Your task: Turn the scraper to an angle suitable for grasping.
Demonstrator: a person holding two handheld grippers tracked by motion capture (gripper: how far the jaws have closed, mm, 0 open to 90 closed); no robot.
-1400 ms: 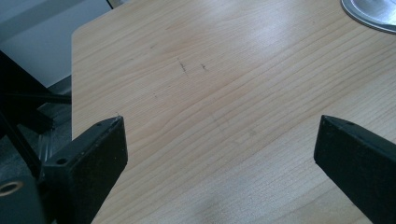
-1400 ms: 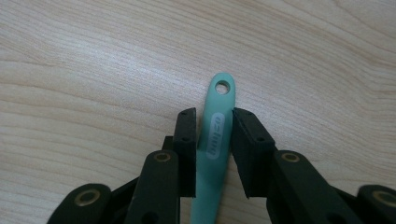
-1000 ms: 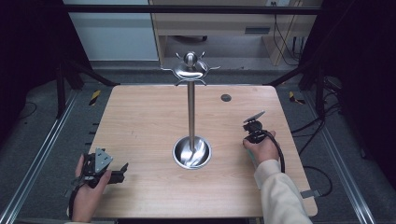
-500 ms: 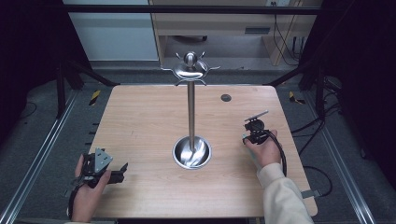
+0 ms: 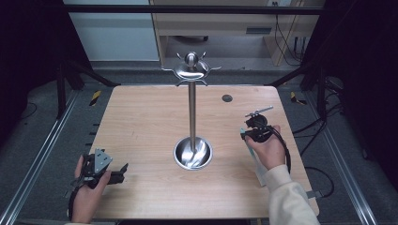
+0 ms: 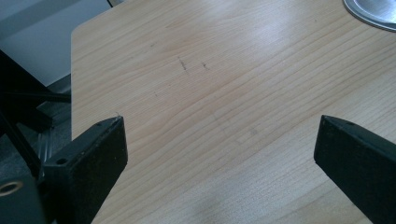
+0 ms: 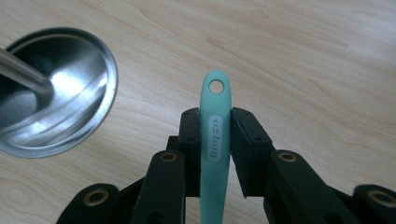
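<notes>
While a mint-green handle (image 7: 215, 126) is clamped by the right gripper (image 7: 215, 140) at lower centre, hanging is judged pending: its hole must be raised to the rack (image 5: 191, 70). The left gripper (image 6: 219, 154) rests spread apart.

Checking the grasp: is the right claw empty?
No, the right claw is shut on a teal handle with a hole at its tip.

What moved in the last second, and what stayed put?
The right gripper, shut on the mint-green utensil handle, drifted slightly away from the metal stand toward the table's right edge. The left gripper stayed resting open on the table; the stand did not move.
</notes>
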